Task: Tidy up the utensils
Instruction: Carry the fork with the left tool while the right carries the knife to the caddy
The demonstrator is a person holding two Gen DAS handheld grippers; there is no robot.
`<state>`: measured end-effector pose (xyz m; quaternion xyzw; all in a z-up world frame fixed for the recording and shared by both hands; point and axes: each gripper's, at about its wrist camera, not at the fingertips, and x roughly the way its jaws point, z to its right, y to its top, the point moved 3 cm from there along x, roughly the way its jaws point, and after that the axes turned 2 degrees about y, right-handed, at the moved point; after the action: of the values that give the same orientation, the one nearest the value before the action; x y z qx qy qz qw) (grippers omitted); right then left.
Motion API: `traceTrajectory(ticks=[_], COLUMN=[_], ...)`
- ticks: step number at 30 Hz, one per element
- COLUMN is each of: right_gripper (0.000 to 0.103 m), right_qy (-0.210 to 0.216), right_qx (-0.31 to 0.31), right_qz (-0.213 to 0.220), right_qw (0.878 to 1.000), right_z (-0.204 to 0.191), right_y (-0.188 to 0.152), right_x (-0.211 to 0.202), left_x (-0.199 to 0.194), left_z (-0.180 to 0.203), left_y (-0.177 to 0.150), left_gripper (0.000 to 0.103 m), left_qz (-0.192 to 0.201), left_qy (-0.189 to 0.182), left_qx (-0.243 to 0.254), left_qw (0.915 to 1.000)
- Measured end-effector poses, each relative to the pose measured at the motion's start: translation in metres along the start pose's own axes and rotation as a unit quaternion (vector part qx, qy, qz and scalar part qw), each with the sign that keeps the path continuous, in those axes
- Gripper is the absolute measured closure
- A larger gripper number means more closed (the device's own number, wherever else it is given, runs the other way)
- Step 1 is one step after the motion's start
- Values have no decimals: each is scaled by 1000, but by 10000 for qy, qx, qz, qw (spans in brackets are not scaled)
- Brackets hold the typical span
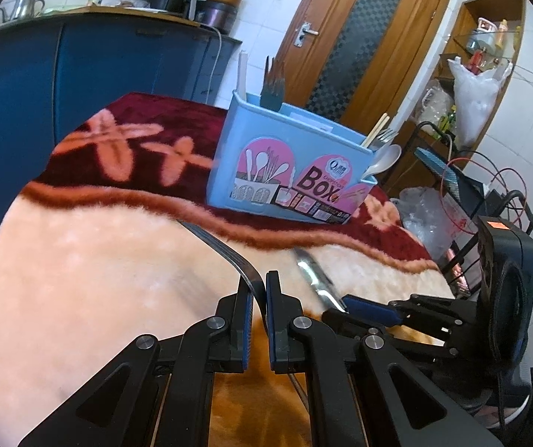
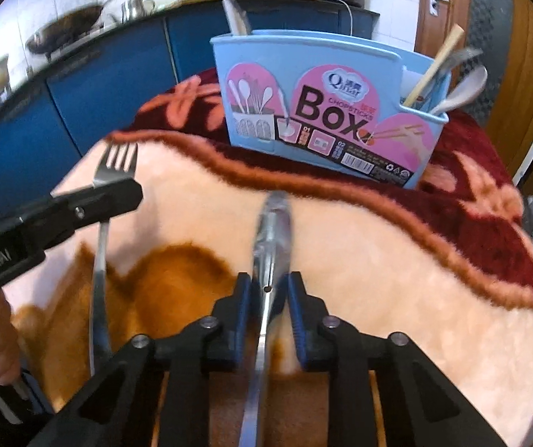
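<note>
The fork (image 2: 115, 165) lies on the pale peach part of the plush blanket (image 2: 396, 260), tines toward the blue cabinets, with the left gripper (image 1: 259, 290) clenched on its neck just behind the tines; in the left wrist view the fork (image 1: 225, 251) runs forward from between the blue pads as a dark curved strip seen edge-on. Beside it, well apart to the right, a second steel utensil (image 2: 272, 231) points toward the holder; motion blur hides whether it is a spoon or a knife. The right gripper (image 2: 268, 287) straddles its handle with the pads close on either side, but whether they actually press the metal cannot be told. Past both, on the dark red flowered band of the blanket, stands the blue utensil box (image 2: 326, 111), upright, its "Box" label facing the cameras. Its right end compartment already holds a white spoon (image 2: 463, 89), a chopstick (image 2: 435, 65) and metal pieces leaning outward; forks (image 1: 273, 82) stand in the far left end. The middle of its top rim shows open. Between the held utensils and the box the blanket is bare. Behind run the blue cabinets (image 1: 98, 74) with a wok (image 2: 69, 28) on the counter, a wooden door (image 1: 363, 37) to the right, and a cluttered cart (image 1: 463, 193) off the blanket's right edge.
</note>
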<state>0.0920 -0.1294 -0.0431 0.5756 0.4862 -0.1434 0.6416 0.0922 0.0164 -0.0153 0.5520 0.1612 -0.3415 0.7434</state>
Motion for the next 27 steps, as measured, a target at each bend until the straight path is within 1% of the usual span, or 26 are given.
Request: traceTrajectory(ticks=[2,3,8,12,15,19,21,24,27], right_gripper=[82,82,82,82,82,82,82,82,82], right_qy=[360,440,616,737,777,790,771,761,749], right_qx=[283,354,607,843,958,1060,1088,1171,1262], right_qz=[207,317,1090,1782,2183,2514,2596,2702,2778], right_qw=[9987,9979,9903,9776,9681,9588,9565,9526,9494], right_z=[8,9,16,21,22,27,31,35,41], right_y=[-2,-2,-5,-9,-12,-14,-13,-15,-17], right_x=[-8,-11,-43,-70,-82,-95,-98,-100,-101], left_x=[-3,-4,-15,-26,-34,-43,-46,-48,-50], left_z=[2,3,11,18,23,29,32,38,45], left_y=[0,1,5,12,21,36,43,58,73], left_gripper=[97,97,98,99,100,100,101,101,101], left_qz=[97,151,431,735,972,1247,1333,1554,1715], left_qy=[-71,-98,-224,-289,-304,-232,-200,-48,-48], left_qx=[37,58,122,179,243,365,419,577,675], left_qw=[9999,9998,9987,9967,9945,9912,9900,9862,9829])
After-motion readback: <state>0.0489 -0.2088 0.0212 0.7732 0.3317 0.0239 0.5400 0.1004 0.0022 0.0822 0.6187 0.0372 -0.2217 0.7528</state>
